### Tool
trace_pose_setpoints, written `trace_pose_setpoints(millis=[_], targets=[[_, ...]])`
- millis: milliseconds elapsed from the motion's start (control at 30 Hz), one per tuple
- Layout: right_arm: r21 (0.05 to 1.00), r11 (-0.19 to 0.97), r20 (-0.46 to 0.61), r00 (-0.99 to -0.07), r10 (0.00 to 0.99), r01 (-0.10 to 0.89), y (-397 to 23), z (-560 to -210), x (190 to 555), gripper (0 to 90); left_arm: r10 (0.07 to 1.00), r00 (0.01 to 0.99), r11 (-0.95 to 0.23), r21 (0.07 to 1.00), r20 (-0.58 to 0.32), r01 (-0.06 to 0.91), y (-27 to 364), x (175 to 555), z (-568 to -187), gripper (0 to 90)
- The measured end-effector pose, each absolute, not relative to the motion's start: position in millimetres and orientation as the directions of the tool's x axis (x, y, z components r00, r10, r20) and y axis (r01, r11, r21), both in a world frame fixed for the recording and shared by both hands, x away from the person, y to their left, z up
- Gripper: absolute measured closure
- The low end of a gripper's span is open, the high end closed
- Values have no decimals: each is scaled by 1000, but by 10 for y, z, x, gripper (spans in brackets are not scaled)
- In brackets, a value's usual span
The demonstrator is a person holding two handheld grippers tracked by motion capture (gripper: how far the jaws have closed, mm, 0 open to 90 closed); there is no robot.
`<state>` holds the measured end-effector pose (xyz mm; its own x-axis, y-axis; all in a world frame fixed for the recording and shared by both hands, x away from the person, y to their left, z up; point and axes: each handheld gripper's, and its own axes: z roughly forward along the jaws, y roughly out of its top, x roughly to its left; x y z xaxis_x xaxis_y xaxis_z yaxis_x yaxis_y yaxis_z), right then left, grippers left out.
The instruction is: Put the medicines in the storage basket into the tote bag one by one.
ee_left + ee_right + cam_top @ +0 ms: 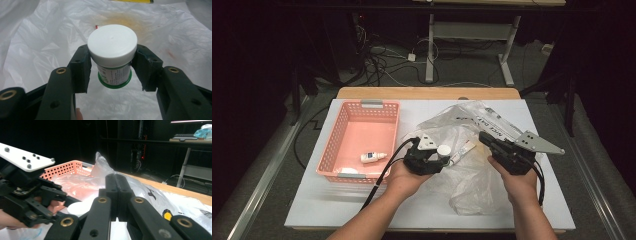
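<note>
Between the left gripper's jaws, the jar's label print is too blurred to read, and its wide lid covers most of its body. Just beyond it, a red-tipped item is hidden by the lid. Beside the right gripper, the jar's lid shows as a white sliver.

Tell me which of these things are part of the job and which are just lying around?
Part of the job:
- white-capped jar, clamped in the left gripper
- plastic bag beneath it
- pink basket, probably where items go

Lying about:
- small tube on the bag
- dropper bottle already in the basket
- right gripper, shut and idle
</note>
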<state>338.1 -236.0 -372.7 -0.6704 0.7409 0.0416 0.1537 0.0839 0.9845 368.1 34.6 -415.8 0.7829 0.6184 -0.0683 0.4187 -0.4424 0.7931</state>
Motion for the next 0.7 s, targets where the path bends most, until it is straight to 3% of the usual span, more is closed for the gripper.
trace_pose_setpoints(millis=[700], targets=[[984,76,54,-670,740,163,-2360,-3742,3392,900,687,727,-430,804,-3,410,-51,4179,-4442,495]])
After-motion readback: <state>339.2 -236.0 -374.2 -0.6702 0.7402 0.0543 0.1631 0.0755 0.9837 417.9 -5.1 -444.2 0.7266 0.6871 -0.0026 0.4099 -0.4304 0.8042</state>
